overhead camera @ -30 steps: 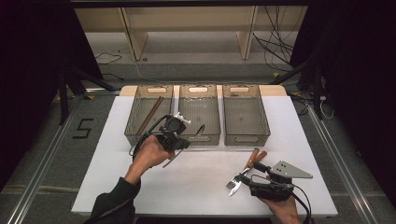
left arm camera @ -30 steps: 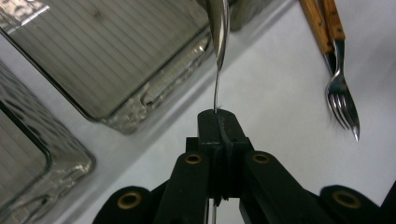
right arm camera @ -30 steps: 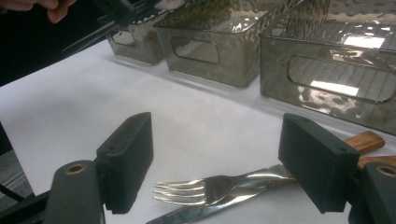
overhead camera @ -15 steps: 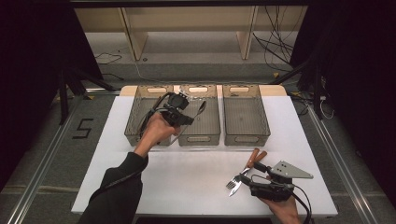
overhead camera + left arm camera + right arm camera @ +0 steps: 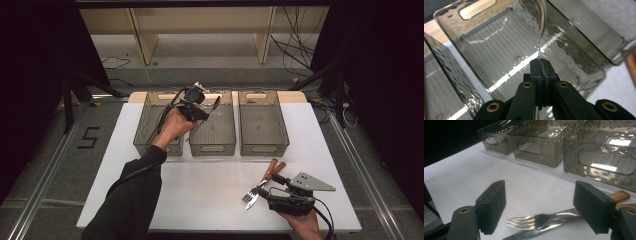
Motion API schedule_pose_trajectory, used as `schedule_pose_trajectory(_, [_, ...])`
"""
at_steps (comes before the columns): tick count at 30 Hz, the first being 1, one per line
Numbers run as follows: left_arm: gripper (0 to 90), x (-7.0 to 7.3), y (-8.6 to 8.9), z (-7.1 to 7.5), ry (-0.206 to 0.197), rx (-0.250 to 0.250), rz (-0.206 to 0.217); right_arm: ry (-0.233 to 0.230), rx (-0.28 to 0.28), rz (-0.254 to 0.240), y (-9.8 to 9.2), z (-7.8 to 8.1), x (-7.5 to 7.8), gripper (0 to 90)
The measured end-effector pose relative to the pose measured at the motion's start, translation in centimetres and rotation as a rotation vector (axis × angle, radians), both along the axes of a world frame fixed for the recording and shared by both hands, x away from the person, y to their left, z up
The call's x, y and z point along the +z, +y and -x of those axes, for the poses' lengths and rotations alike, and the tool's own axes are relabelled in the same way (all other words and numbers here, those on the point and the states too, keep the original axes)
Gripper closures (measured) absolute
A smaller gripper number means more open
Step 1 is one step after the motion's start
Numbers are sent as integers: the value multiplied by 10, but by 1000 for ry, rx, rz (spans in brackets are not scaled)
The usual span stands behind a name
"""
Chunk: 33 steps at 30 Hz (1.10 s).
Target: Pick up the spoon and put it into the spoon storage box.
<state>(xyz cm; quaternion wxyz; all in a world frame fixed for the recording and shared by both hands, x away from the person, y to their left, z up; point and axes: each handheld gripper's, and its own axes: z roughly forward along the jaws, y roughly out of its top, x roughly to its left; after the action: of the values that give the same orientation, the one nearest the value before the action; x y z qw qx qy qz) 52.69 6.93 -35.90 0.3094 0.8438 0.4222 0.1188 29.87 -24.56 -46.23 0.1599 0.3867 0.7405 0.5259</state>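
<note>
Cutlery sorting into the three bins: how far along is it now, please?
Done: something brown, too small to identify, lies in the left bin. In hand: the left gripper is shut on a thin metal utensil above the middle bin. Left: a fork and a knife lie on the table, with the open right gripper around them. The right bin looks empty.

Three smoky clear bins (image 5: 263, 122) in a row at 12 o'clock on the white table (image 5: 200, 185), touching side by side. Left gripper (image 5: 209, 106) raised over the middle bin (image 5: 214, 131), jaws pinched on a thin piece of cutlery (image 5: 197, 126) that is hard to identify. Right gripper (image 5: 267, 192) low at 5 o'clock, jaws apart beside a fork (image 5: 251, 195) and two wooden handles (image 5: 274, 167).
</note>
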Motion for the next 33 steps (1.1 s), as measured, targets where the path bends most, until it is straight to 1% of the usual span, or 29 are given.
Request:
schedule_pose_trajectory(3, [892, -4, -3, -9, 8, 9, -29, 2, 0, -3, 0, 0, 0, 271])
schedule_pose_trajectory(5, [892, -4, -5, -14, 2, 23, -27, 2, 0, -3, 0, 0, 0, 270])
schedule_pose_trajectory(9, [891, -4, -7, -22, 11, 32, -20, 2, 1, -7, -1, 0, 0, 270])
schedule_pose_trajectory(14, [891, -6, -10, -31, 15, 48, -18, 4, 0, -8, -1, 0, 0, 270])
schedule_pose_trajectory(15, [891, -7, -10, -33, 12, 49, -12, 3, 0, -9, -1, 0, 0, 270])
schedule_pose_trajectory(21, [889, -14, -12, -37, 21, 58, -2, 0, -2, -12, -3, 0, 0, 270])
schedule_pose_trajectory(23, [888, -17, -13, -37, 25, 58, -5, 1, -1, -11, -3, 0, 0, 270])
schedule_pose_trajectory(26, [886, -22, -13, -38, 31, 67, 8, 0, 1, -10, -2, 0, 0, 270])
schedule_pose_trajectory(28, [886, -24, -13, -38, 38, 67, 5, 0, 1, -10, -2, 0, 0, 270])
schedule_pose_trajectory(33, [885, -29, -13, -38, 48, 76, 15, 2, 0, -10, -2, 0, 0, 270])
